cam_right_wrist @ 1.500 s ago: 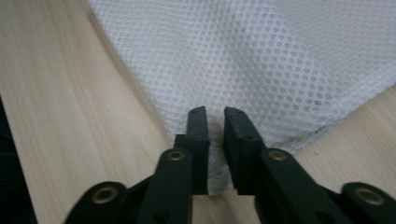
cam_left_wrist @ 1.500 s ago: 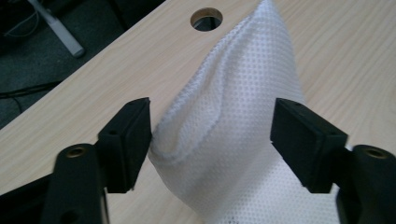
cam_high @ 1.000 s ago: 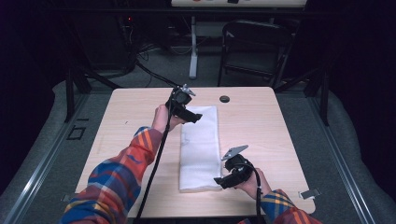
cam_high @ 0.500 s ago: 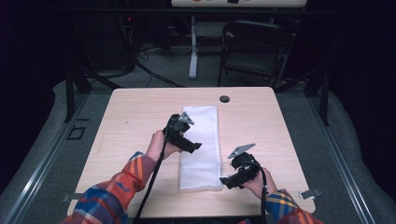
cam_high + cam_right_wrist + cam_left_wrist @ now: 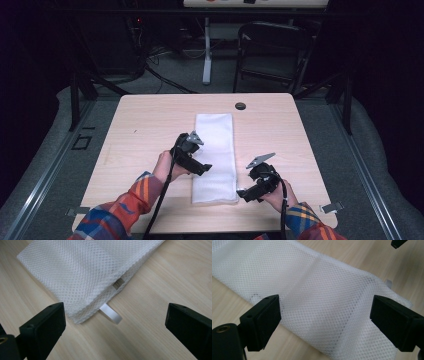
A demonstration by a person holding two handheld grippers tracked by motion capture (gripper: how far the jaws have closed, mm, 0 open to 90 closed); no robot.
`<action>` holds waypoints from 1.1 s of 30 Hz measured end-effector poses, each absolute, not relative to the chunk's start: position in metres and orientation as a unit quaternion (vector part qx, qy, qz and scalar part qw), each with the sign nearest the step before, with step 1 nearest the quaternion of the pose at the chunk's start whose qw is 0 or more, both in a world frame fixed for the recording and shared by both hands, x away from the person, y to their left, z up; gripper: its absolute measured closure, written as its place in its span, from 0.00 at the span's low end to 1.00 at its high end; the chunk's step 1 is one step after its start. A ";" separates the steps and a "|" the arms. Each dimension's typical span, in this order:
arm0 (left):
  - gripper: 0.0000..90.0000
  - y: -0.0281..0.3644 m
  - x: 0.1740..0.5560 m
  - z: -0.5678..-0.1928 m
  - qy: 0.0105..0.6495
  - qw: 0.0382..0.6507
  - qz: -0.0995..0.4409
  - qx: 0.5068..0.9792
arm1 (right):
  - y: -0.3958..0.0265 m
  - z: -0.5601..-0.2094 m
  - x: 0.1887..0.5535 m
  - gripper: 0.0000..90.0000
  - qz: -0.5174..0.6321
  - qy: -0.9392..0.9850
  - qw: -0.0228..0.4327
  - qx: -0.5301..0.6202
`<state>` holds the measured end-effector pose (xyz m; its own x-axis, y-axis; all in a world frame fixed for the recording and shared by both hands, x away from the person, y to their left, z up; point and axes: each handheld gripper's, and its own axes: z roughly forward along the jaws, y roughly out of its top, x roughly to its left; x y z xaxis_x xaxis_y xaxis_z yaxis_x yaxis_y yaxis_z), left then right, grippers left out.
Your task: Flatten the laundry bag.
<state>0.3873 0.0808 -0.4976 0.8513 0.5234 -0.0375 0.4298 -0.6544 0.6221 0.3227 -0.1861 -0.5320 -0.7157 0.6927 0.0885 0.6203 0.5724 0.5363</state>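
Observation:
A white mesh cloth (image 5: 215, 155), folded into a long strip, lies along the middle of the wooden table (image 5: 140, 125). My left gripper (image 5: 202, 169) hovers over the cloth's left edge near the middle, jaws wide apart over the mesh (image 5: 324, 297) with nothing between them. My right gripper (image 5: 244, 194) sits by the cloth's near right corner; its jaws have just been opening and stand wide, empty. That corner (image 5: 82, 282) and a small white tag (image 5: 111, 314) lie just ahead of them on the wood.
A dark round grommet (image 5: 240, 106) sits near the table's far edge. Bare wood lies left and right of the cloth. A black chair (image 5: 272, 50) and a stand's post (image 5: 206, 50) are on the floor beyond the table.
My left gripper came from the cloth's far end toward me, down to its middle left edge. My right gripper stayed by the near right corner and its jaws spread wider.

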 end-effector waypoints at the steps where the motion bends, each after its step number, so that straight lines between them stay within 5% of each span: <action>1: 0.11 0.080 0.385 -0.499 0.262 0.322 0.075 0.907 | -0.186 -0.532 0.322 0.02 0.277 0.883 0.064 0.372; 33: 0.32 0.025 0.324 -0.545 0.141 0.277 0.035 0.950 | -0.185 -0.533 0.322 0.16 0.286 0.884 0.052 0.365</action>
<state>0.3244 0.0245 -0.5453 0.9576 0.2877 -0.0115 0.2488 -0.8066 0.5362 0.3217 -0.1848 -0.5335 -0.7280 0.6755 0.1169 0.6160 0.5696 0.5442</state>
